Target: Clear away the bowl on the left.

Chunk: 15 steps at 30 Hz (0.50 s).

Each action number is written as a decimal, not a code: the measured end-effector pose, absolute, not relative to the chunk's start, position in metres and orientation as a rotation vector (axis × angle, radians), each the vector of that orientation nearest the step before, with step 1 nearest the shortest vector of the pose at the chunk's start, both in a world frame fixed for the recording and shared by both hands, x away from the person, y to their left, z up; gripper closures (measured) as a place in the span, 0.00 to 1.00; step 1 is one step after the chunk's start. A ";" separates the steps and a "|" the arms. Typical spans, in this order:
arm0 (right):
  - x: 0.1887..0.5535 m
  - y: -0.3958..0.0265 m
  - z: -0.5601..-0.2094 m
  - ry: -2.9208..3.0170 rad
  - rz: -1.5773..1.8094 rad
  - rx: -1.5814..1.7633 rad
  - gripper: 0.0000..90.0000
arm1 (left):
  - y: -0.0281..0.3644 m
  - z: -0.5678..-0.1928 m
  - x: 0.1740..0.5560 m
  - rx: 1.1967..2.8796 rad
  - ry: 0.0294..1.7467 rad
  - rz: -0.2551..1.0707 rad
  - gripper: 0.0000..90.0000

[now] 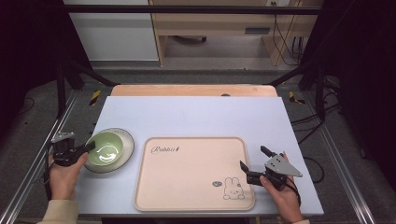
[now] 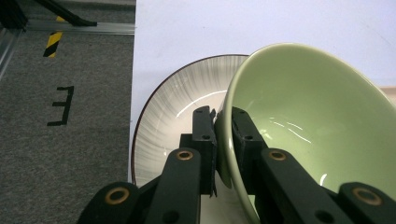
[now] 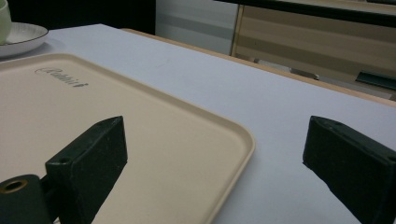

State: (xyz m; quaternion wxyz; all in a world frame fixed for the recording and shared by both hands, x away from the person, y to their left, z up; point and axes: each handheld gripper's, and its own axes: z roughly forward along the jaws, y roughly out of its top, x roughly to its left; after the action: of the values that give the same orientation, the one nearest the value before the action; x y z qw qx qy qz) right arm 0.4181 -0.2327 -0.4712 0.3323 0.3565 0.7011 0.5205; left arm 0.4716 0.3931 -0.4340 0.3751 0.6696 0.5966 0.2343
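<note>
Your pale blue table (image 1: 196, 112) over grey carpet holds one green bowl (image 1: 106, 148), one striped plate (image 1: 126, 140), one beige tray (image 1: 187, 177); left gripper (image 1: 89, 146) pinches the bowl's rim, apparently tilting it; right gripper (image 1: 252, 161) spread.

Table (image 1: 196, 112): plate (image 1: 125, 140), tray (image 1: 187, 186).

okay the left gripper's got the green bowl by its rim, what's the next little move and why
Probably lift the green bowl straight up off the striped plate. The left gripper has its jaws clamped on the rim, one inside, one outside, and the tray beside it looks bare, with the right gripper open.
</note>
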 end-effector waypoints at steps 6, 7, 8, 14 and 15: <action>0.418 -0.233 -0.471 1.832 1.364 0.929 0.07 | 0.392 -0.429 0.469 1.687 1.513 0.589 0.91; 0.418 -0.233 -0.471 1.831 1.364 0.928 0.07 | 0.391 -0.428 0.469 1.680 1.509 0.586 0.91; 0.418 -0.232 -0.471 1.830 1.365 0.929 0.07 | 0.391 -0.427 0.468 1.680 1.505 0.584 0.91; 0.418 -0.233 -0.470 1.830 1.362 0.927 0.07 | 0.382 -0.422 0.465 1.663 1.472 0.568 0.91; 0.418 -0.232 -0.470 1.831 1.362 0.926 0.07 | 0.381 -0.421 0.465 1.667 1.466 0.565 0.91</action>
State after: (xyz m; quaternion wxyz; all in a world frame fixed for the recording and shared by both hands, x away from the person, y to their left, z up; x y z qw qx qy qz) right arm 0.4183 -0.2324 -0.4704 0.3331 0.3545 0.7011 0.5214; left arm 0.4651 0.3806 -0.4205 0.4127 0.6628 0.5830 0.2246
